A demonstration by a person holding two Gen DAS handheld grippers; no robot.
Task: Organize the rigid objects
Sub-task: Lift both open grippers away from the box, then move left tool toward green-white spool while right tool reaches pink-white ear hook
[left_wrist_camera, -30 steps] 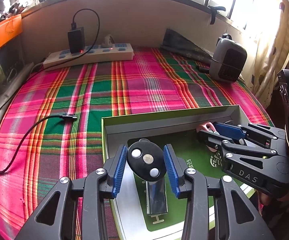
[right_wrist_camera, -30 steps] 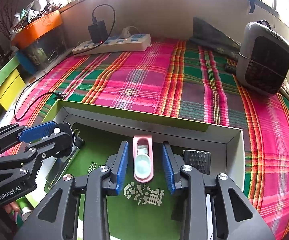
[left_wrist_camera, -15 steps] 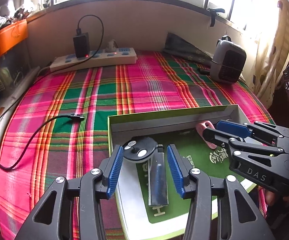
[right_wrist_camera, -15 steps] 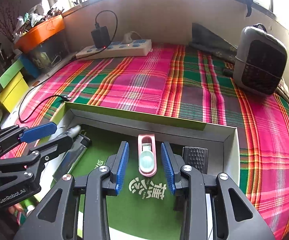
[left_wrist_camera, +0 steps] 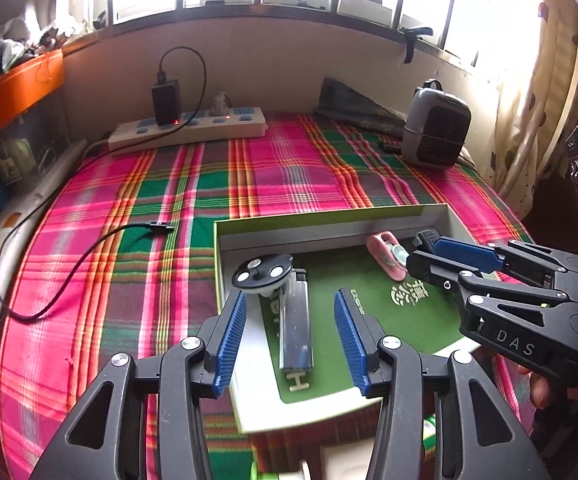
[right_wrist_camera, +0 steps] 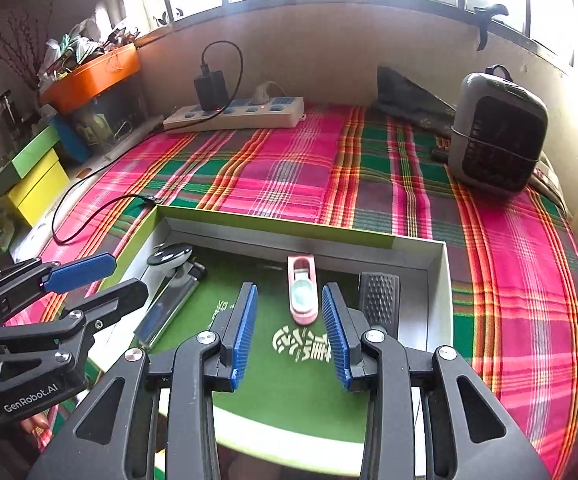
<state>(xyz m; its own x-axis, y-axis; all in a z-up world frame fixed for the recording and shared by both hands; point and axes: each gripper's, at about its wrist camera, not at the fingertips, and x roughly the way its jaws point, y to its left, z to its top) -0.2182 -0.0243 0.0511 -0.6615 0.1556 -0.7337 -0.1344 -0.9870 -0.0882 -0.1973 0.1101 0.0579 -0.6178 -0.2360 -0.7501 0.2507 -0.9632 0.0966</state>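
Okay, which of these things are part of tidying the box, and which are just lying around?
Part of the job:
box
black round remote
silver lighter
pink case
black ribbed piece

Lying about:
power strip
heater
loose cable
orange tray

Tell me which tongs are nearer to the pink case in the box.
Right. The right tongs sit just short of the pink case, which lies ahead between their blue pads. The left tongs stand off to its side, over the silver lighter.
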